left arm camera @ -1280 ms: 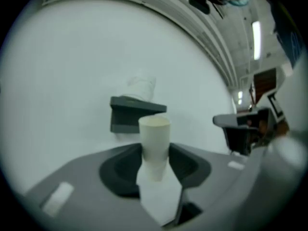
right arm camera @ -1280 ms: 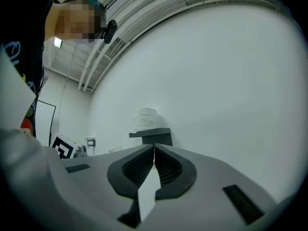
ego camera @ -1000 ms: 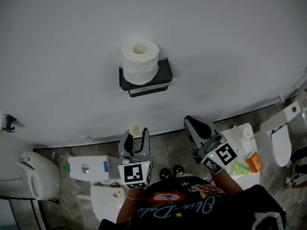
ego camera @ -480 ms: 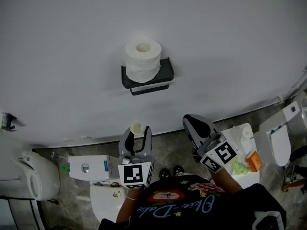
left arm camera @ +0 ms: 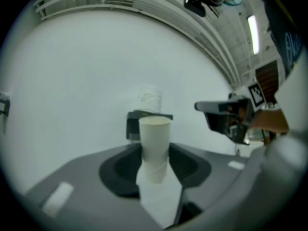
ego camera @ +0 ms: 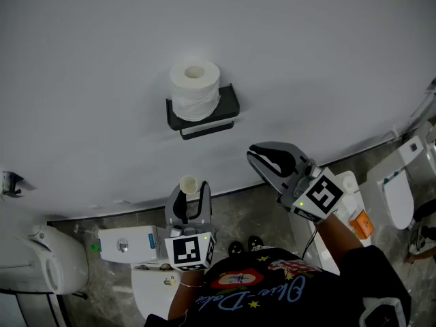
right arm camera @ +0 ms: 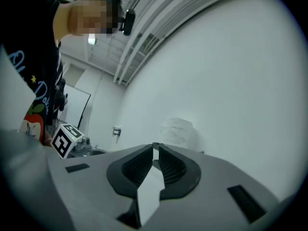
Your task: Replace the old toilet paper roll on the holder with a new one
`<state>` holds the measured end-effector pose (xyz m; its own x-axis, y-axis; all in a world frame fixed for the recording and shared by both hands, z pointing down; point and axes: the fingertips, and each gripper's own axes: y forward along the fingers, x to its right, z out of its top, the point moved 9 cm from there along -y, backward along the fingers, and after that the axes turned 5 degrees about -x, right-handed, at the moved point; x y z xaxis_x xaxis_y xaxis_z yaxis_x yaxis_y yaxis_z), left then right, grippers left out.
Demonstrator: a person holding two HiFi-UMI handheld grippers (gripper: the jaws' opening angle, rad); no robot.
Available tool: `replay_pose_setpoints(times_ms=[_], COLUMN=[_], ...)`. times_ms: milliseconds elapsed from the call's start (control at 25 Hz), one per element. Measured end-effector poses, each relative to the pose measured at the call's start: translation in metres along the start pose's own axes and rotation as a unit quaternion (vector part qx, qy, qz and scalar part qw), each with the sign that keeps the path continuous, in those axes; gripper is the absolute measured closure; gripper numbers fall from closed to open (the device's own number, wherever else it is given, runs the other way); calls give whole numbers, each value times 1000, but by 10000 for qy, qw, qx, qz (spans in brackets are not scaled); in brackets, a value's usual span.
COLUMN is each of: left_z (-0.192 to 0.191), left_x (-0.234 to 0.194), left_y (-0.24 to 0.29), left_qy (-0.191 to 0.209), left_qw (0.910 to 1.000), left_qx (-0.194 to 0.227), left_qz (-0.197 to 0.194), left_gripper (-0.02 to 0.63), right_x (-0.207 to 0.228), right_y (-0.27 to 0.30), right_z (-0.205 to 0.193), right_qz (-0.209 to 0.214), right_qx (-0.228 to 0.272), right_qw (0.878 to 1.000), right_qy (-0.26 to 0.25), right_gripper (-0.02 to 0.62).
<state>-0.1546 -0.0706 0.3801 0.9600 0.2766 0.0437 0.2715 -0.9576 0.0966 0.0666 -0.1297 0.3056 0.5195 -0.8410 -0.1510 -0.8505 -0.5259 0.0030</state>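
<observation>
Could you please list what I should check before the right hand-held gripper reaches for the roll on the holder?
1. Cardboard tube secured in left hand-held gripper: ok, jaws closed on it, tube upright.
2. Right hand-held gripper free: ok, nothing between its jaws.
3. Right jaws open for a grasp: not ok, they are shut.
4. Toilet paper roll reachable: ok, it stands on end on top of the black holder, with nothing in front.
5. Holder ready for mounting the roll: cannot tell from this angle.

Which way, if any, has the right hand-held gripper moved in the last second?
Yes: the right hand-held gripper rose, slightly left, toward the black holder.
</observation>
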Motion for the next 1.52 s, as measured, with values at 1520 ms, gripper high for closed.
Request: replay_pose_setpoints(times_ms=[1520], left_z=[-5], left_x=[-29], left_y=[-14], left_qy=[-310], left_qw=[9982], left_qx=[40], left_qz=[510], left_gripper=[433], right_x=[56], right_y=[152], right_z=[121], right_qz=[1991], right_qx=[-3217], right_qw=[8337], right_qy=[-4022], right_gripper=[391])
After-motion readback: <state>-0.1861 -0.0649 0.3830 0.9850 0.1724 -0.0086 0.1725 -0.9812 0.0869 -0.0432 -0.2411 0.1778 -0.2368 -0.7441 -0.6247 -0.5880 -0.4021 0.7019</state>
